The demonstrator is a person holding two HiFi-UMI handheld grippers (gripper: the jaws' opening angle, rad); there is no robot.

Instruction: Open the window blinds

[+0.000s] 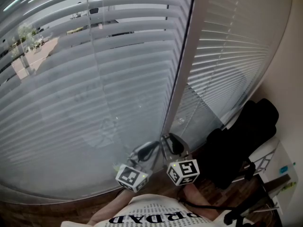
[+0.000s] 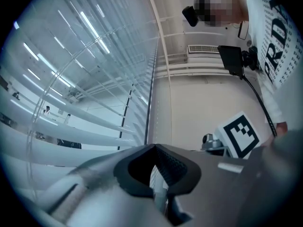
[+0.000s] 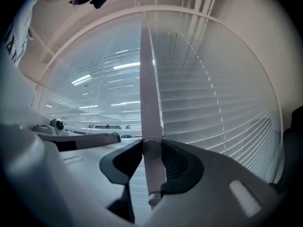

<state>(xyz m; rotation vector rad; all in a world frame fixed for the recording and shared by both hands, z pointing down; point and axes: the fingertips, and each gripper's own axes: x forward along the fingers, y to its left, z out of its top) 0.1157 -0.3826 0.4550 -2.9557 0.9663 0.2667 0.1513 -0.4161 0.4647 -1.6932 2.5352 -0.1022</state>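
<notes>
Clear wand [image 2: 157, 182] in left jaws barely discernible; blinds [image 1: 94, 79] cropped.

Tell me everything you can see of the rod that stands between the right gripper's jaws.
The rod is a slim, smooth, pale grey-beige stick, plastic by its look. It hangs upright in front of the blinds, and its top runs out of the right gripper view. Its lower end, just below the jaws, carries a small rounded cap. The right gripper is closed on it near that end, one pad on either side. Nothing else seems to touch it.
</notes>
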